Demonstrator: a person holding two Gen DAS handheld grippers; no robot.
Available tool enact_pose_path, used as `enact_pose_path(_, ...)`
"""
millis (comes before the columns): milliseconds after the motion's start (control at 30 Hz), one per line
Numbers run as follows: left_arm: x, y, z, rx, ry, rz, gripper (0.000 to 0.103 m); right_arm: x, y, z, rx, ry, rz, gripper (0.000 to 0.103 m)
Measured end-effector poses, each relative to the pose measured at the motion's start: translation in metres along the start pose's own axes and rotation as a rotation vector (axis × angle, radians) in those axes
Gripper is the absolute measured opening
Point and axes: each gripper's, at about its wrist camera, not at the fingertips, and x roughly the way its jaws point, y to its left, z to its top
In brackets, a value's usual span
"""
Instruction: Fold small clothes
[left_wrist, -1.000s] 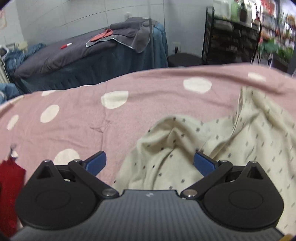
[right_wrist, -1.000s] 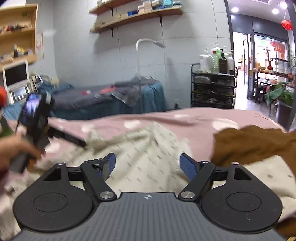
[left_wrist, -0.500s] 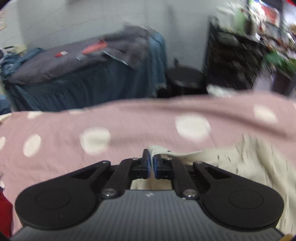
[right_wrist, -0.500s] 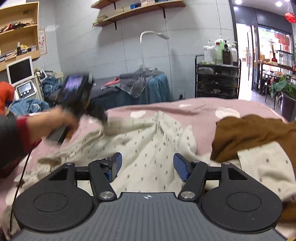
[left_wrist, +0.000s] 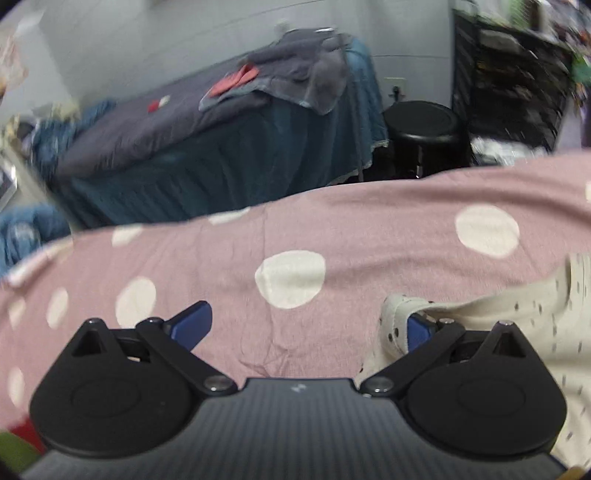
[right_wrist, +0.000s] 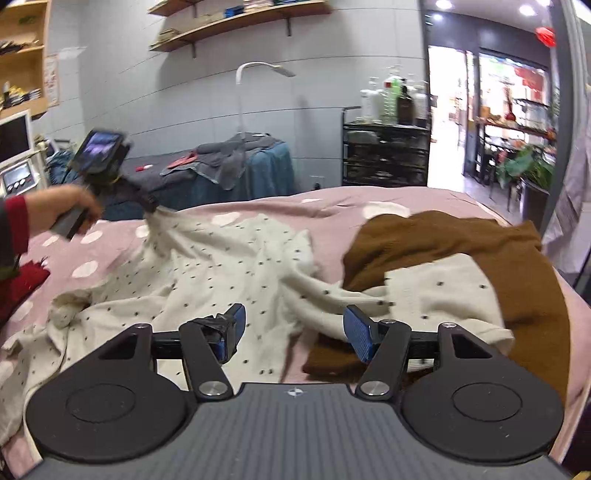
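**Spreading the cream top before the first fold**

Standing by the bed (right_wrist: 424, 195), I see the cream top (right_wrist: 221, 273) lying rumpled across the pink dotted cover, its far left corner drawn out towards the left edge. The left gripper (left_wrist: 303, 326) is there at that corner, and its jaws are opening: nothing lies between the two pads, though the corner hem drapes over the right finger (left_wrist: 417, 328), so the cloth looks dropped rather than pinched. I judge the corner is placed there to flatten that side of the garment.

The right gripper (right_wrist: 291, 332) hovers near the middle of the top, its jaws wide apart over a twisted ridge of fabric, pressing on nothing. It seems poised to take that ridge or a near hem and pull the other way.

To the right a brown garment (right_wrist: 461, 243) lies heaped, with part of the cream one overlapping it, likely waiting its turn. The top is not yet flat, so folding proper has hardly begun. The draped hem could snag as the left gripper draws off.
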Motion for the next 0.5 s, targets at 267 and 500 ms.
enact_pose_path(267,0.025,0.038,0.032,-0.377,0.152,-0.302,0.103,-0.001,-0.003,0.001,0.015,0.011,-0.004,0.097)
enact_pose_path(500,0.079,0.053,0.0,-0.61,0.491,-0.741,0.103,0.002,0.003,0.001,-0.002,0.025,0.013,0.098)
